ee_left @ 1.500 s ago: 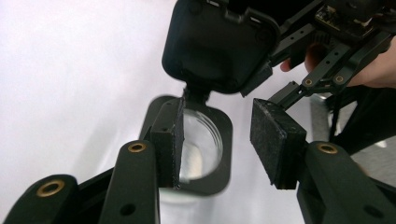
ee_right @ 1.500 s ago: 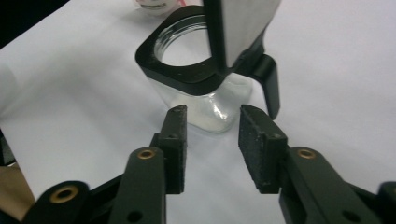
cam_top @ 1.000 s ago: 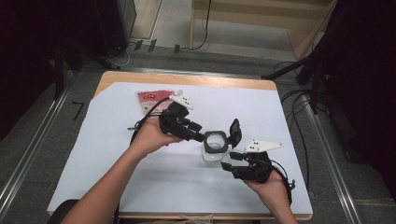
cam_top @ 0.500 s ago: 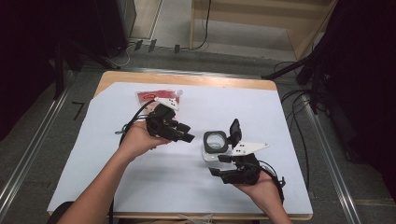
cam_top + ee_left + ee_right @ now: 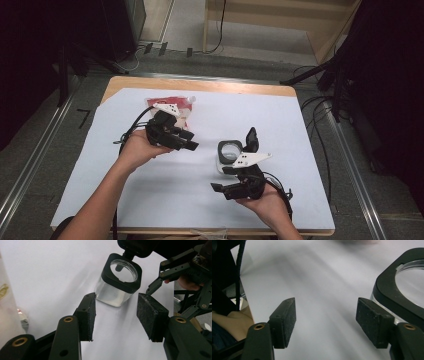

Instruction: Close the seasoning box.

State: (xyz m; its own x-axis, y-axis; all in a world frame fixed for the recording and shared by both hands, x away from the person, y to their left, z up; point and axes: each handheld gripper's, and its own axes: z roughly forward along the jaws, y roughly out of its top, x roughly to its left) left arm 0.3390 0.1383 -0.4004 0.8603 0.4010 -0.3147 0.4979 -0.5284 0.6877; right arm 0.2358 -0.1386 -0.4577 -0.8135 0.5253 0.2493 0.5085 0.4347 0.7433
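A clear square container (image 5: pixel 228 152) with a black rim and flipped-up lid stands on the white-covered bench (image 5: pixel 300 125), right of centre; the left claw (image 5: pixel 187 145) hovers left of it, jaws apart with nothing between them, pointing toward it; the right claw (image 5: pixel 220 187) sits near and just beside the container, its jaws having just been opening, empty; a red pouch (image 5: pixel 175 102) lies far left.

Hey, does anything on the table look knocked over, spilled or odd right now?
Nothing stands out. The clear jar stands upright on the white sheet with its black lid flipped open, no spill around it. The red pouch lies flat at the far edge.
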